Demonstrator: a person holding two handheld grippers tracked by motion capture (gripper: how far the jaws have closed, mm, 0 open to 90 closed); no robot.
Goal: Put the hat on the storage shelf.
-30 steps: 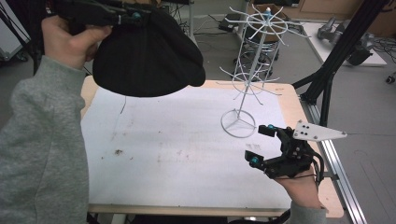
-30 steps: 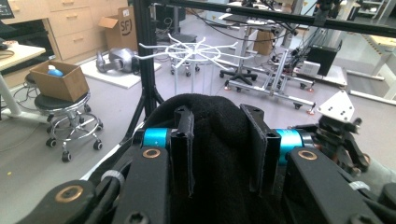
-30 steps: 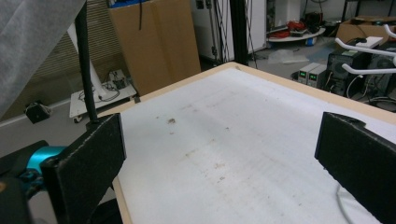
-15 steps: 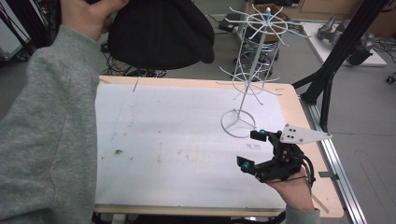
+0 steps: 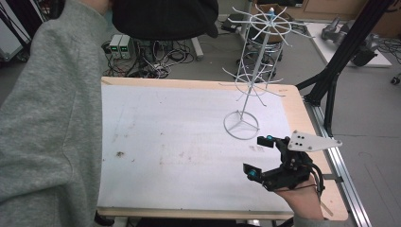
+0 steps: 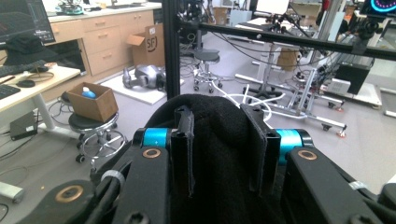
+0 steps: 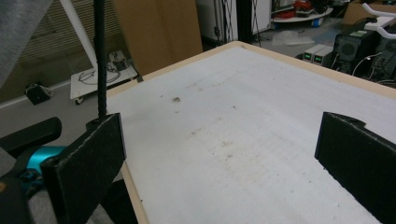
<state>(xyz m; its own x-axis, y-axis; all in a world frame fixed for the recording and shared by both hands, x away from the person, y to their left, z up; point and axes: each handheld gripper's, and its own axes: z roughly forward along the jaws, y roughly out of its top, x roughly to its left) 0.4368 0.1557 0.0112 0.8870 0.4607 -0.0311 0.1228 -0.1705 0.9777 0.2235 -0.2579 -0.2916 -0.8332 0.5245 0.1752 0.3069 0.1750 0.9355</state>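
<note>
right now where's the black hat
The black hat is up at the top of the high view, lifted beyond the table's far edge and left of the wire rack. In the left gripper view the left gripper clamps its cloth.

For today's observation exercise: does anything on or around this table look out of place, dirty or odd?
Small brownish stains speckle the white table cover. Otherwise, the wire rack stands upright, and the left gripper holds a black cloth high beyond the table's far edge.

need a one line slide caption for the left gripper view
Left hand-held gripper clamped on a black fabric hat, raised above a cluttered lab floor.
</note>
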